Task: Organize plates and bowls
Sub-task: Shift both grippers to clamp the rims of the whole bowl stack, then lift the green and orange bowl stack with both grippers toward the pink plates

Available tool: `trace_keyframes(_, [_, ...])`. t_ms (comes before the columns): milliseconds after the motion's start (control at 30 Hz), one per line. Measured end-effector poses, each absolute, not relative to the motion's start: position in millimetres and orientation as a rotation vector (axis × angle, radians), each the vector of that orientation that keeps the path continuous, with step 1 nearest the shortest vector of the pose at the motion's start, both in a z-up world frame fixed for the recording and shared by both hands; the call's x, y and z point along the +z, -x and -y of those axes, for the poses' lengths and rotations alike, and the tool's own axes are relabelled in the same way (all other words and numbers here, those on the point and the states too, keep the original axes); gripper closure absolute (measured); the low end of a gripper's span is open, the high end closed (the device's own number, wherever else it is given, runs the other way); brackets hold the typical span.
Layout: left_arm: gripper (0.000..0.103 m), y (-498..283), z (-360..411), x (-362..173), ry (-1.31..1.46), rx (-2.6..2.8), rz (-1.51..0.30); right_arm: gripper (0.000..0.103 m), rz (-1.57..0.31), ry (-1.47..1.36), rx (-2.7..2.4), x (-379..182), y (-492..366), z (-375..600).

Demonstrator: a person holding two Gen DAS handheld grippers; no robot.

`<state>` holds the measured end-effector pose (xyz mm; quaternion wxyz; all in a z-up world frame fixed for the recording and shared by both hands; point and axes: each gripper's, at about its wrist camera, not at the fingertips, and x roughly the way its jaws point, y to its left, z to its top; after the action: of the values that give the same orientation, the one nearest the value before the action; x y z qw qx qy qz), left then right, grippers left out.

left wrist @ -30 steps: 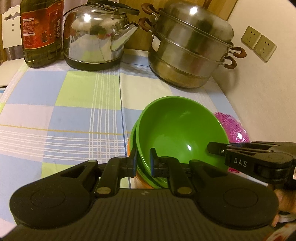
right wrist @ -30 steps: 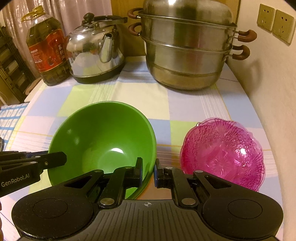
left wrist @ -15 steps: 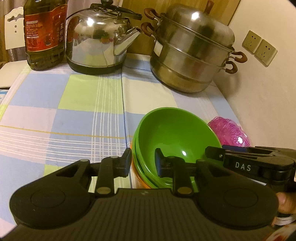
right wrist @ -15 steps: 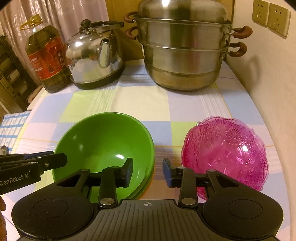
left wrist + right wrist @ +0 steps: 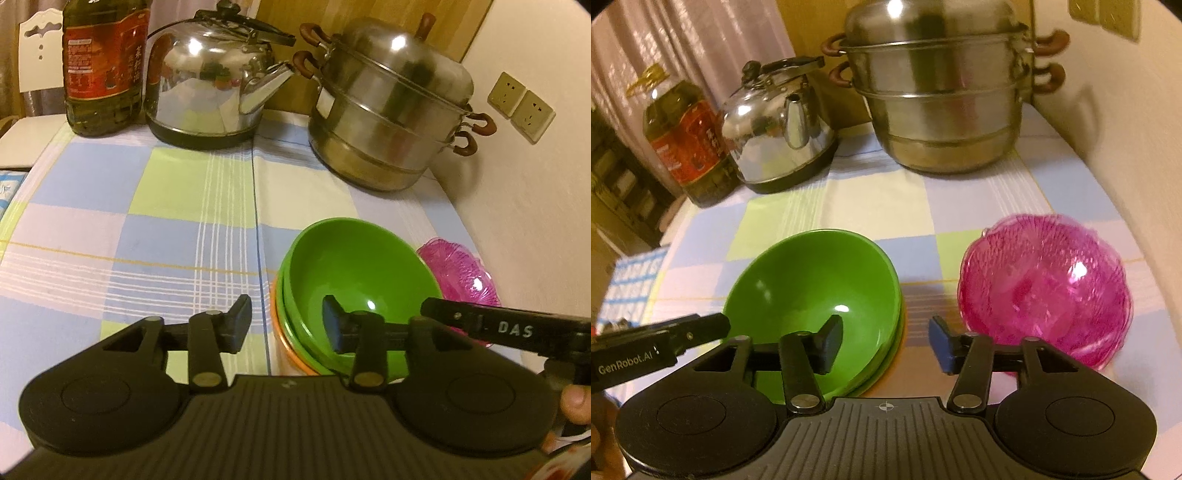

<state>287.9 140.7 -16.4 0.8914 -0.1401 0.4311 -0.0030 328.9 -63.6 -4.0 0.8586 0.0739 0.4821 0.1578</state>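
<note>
A green bowl (image 5: 354, 273) sits nested in a second green bowl and an orange dish (image 5: 280, 339) on the checked cloth; it also shows in the right wrist view (image 5: 812, 280). A pink glass bowl (image 5: 1045, 284) stands to its right, also seen in the left wrist view (image 5: 461, 273). My left gripper (image 5: 286, 325) is open and empty, its jaws on either side of the stack's left rim. My right gripper (image 5: 886, 341) is open and empty, straddling the stack's right rim, between the green and pink bowls.
At the back stand an oil bottle (image 5: 101, 66), a steel kettle (image 5: 210, 81) and a steel steamer pot (image 5: 391, 110). A wall with sockets (image 5: 521, 107) runs close along the right. The cloth-covered table (image 5: 110, 240) stretches left of the bowls.
Both grippers have let go of the green bowl's rim and opened wide. The bowl now rests level in the stack. Both grippers have drawn back a little.
</note>
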Motion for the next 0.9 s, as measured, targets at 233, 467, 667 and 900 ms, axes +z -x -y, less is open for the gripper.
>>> trace_keyframes(233, [0.061,-292,-142,-23,0.298,0.008,-0.914,0.049,-1.065,-0.246,0.325,-12,-331,75])
trace_keyframes(467, [0.061,-300,-139,-31,0.297,-0.001,-0.937,0.049,-1.097,-0.288,0.333,-20,-336,76])
trace_keyframes(667, [0.061,-303,-135,-37,0.294,-0.011,-0.954,0.049,-1.113,-0.297,0.336,-25,-339,75])
trace_keyframes(900, [0.061,-310,-135,-45,0.324,-0.039,-0.982,0.049,-1.147,-0.307,0.345,-32,-345,69])
